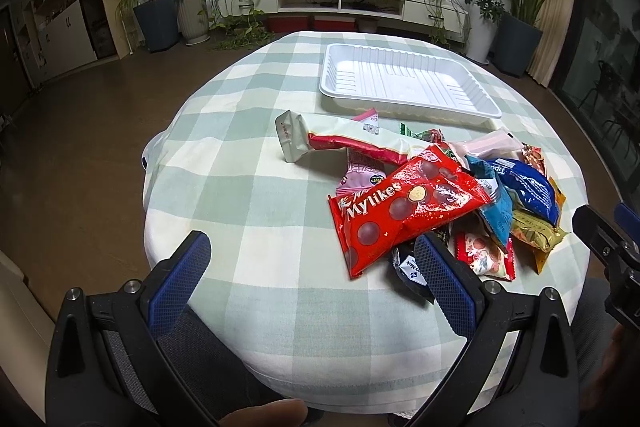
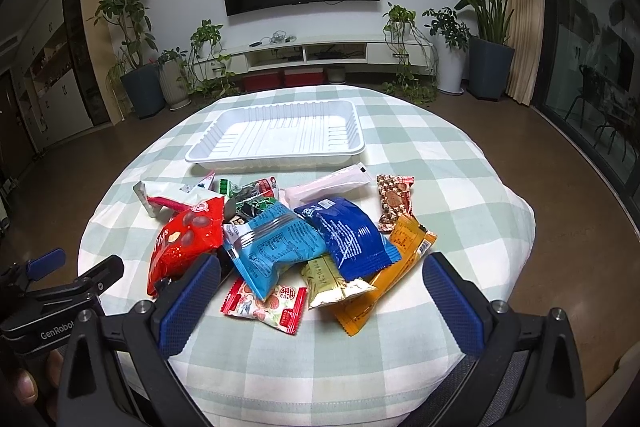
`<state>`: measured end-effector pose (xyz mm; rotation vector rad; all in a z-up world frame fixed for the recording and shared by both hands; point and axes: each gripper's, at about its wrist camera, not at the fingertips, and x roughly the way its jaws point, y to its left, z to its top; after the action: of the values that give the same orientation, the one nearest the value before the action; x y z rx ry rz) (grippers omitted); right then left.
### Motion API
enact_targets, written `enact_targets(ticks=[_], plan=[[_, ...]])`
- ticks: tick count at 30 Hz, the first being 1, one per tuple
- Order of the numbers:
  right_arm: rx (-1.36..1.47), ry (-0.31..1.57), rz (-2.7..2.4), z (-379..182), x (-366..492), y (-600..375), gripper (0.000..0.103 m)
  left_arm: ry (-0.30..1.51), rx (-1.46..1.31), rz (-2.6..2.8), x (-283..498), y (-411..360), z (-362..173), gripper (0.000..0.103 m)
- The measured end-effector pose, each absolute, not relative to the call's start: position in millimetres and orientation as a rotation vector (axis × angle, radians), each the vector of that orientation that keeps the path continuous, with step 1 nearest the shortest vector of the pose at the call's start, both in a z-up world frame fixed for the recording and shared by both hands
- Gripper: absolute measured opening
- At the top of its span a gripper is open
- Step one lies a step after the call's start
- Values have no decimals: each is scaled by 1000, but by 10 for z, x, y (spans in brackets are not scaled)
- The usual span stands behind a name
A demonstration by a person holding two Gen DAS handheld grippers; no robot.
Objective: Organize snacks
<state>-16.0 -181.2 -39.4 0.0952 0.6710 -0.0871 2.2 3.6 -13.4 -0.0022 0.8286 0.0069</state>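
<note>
A round surface (image 2: 460, 163) covered in a pale green and cream checked cloth carries a heap of snack packets and, beyond the heap, a white ribbed plastic tray (image 2: 276, 137) with nothing in it. The tray's long axis runs left to right across the surface.

The heap sits on the near half of the surface, just short of the tray. On its left side a glossy red bag (image 1: 404, 207) printed with chocolate balls lies flat, its long axis slanting from near-left to far-right. Behind it a long cream and red packet (image 1: 340, 143) stretches sideways, one crimped end lifted. In the middle a light blue pouch (image 2: 272, 247) and a dark blue pouch (image 2: 348, 239) lie side by side, both pointing toward the tray. An orange packet (image 2: 396, 259) and a gold packet (image 2: 332, 283) lie partly under the dark blue one. A small red and white sweet wrapper (image 2: 266, 307) lies nearest the viewer; its print is perhaps fruit, too small to tell.

The left hand-held gripper (image 1: 312, 259) hovers at the near edge with jaws spread wide, holding nothing. The right hand-held gripper (image 2: 320, 279) is likewise released, its blue pads either side of the heap's near end.
</note>
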Motion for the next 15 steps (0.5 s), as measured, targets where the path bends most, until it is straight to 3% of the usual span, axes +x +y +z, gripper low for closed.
enact_targets(ticks=[15], plan=[[95,674,-88,-408,-153,-1800,103,832,1,9,19,21,-154,103]])
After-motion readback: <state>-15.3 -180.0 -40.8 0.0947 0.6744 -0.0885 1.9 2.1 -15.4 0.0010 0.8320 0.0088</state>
